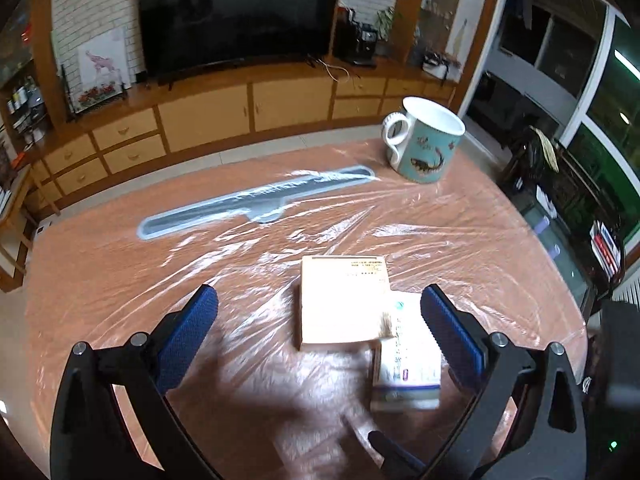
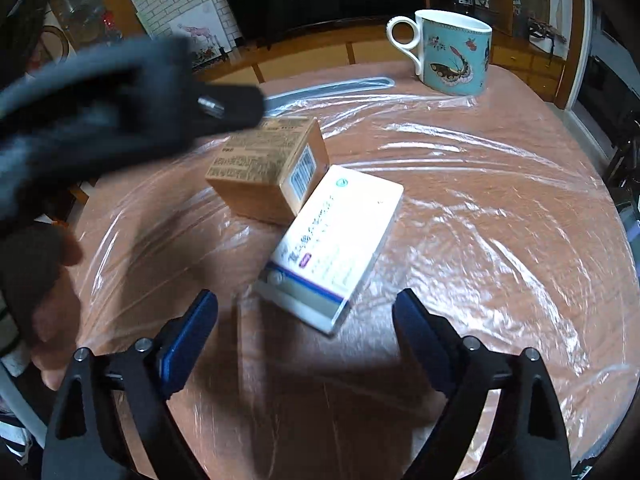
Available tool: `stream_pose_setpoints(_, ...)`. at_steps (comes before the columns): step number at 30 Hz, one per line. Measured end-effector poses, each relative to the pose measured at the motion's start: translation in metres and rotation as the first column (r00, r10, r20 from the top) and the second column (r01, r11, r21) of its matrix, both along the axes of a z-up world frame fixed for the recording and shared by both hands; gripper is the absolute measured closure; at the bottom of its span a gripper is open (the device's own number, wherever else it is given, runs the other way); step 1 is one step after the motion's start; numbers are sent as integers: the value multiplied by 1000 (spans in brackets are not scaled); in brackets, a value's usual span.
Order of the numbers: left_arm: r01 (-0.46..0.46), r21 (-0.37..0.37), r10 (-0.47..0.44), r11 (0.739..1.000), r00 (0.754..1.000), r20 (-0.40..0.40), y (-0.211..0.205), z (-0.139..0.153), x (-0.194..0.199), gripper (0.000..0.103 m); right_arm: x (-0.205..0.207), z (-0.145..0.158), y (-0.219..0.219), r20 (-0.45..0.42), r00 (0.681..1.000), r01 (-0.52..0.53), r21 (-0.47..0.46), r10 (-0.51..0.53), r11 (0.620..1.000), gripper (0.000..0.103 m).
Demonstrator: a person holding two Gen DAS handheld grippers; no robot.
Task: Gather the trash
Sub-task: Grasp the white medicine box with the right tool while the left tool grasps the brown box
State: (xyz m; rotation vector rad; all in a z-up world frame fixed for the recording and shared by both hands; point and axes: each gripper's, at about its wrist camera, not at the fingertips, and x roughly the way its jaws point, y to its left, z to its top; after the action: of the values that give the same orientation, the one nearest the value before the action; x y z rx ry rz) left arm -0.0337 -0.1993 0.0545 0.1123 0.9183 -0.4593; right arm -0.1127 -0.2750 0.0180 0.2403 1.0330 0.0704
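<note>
Between the right tool's fingers: right tool (image 2: 306, 304) spread wide, gripping nothing; white box (image 2: 334, 248) lies just ahead, its near end almost level with the fingertips, long axis slanting away to the right.
Left tool: left tool (image 1: 320, 300) also spread and empty; tan box (image 1: 342, 300) sits between its fingers, long axis pointing away.
Boxes: touching, white leaning on tan.
Nearer hand: right for white, left for tan, by my judgement.
Bench: bench (image 2: 500, 208), pink, under crinkled clear film.
Far edge: mug (image 2: 456, 52) upright.
Room: television, wooden cabinets beyond.
</note>
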Motion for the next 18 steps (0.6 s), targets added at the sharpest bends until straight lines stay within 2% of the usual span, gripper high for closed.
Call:
stream_pose_setpoints(4,67,48,-66,997,997,-29,-15,-16,15,15,7,-3,9,-5,1000,30,-44,-30,999,22)
stream_pose_setpoints(8,98,48,-95,994,994,-47,-15,-26,25,16,13,-8,19,-2,998,63,-69,-63,996,23)
stream_pose_setpoints(12,117,63,-113,991,992,-62,-16,-33,32,30,16,-8,27,2,997,81,-110,-82,991,27)
stream_pose_setpoints(14,123,74,-119,990,991,-64,-14,-35,36,30,19,-10,29,1,996,90,-134,-90,987,31)
stream_pose_setpoints(18,120,52,-115,991,989,-91,-2,-40,42,30,20,-10,21,1,994,104,-179,-105,978,31)
